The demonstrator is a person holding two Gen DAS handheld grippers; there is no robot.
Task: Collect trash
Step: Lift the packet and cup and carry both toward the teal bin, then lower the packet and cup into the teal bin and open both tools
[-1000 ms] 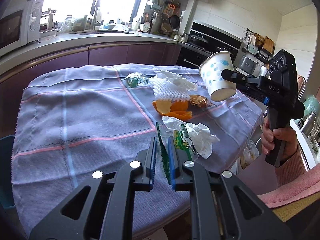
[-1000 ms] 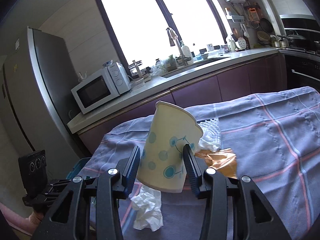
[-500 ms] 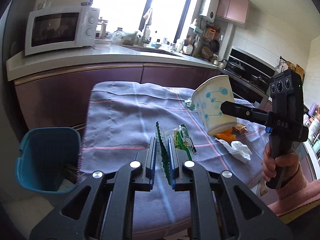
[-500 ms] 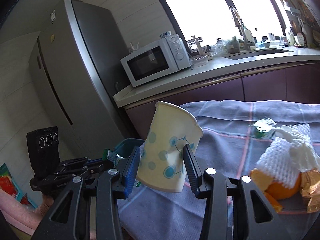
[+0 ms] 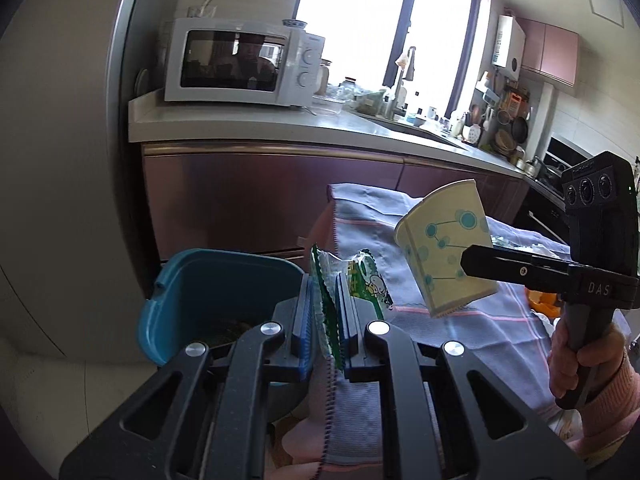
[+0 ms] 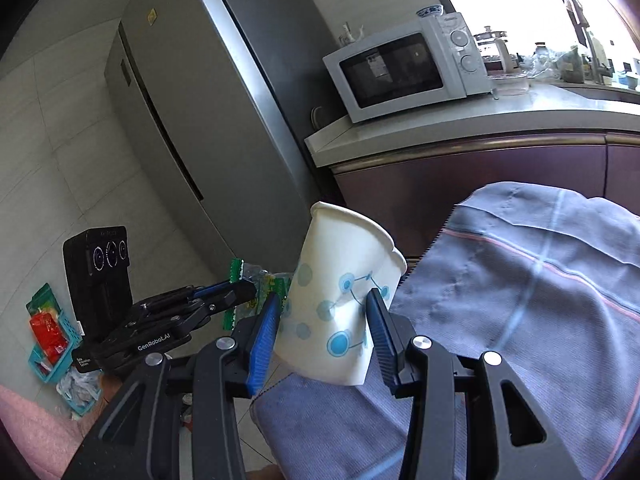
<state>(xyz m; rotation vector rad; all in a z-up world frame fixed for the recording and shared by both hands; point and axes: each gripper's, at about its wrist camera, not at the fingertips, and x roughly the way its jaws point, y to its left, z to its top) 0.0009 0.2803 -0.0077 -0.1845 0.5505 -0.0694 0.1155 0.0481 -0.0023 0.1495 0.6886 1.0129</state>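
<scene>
My left gripper (image 5: 323,312) is shut on a green and clear snack wrapper (image 5: 362,282), held at the table's left edge, just right of a teal trash bin (image 5: 208,292) on the floor. My right gripper (image 6: 322,320) is shut on a white paper cup (image 6: 340,304) with blue dots, tilted, over the table corner. In the left wrist view the cup (image 5: 444,248) hangs to the right of the wrapper, with the right gripper (image 5: 476,260) around it. In the right wrist view the left gripper (image 6: 240,292) and wrapper (image 6: 272,286) sit left of the cup.
A table under a grey-blue checked cloth (image 5: 420,320) carries orange peel (image 5: 540,300) at the far right. Behind stand purple cabinets (image 5: 260,200), a counter with a microwave (image 5: 240,60), and a steel fridge (image 6: 192,100). A teal basket of packets (image 6: 48,336) lies on the floor.
Both grippers have swung left from over the table's middle to its left edge, still holding the wrapper and the cup. The teal bin has come into view below the left gripper.
</scene>
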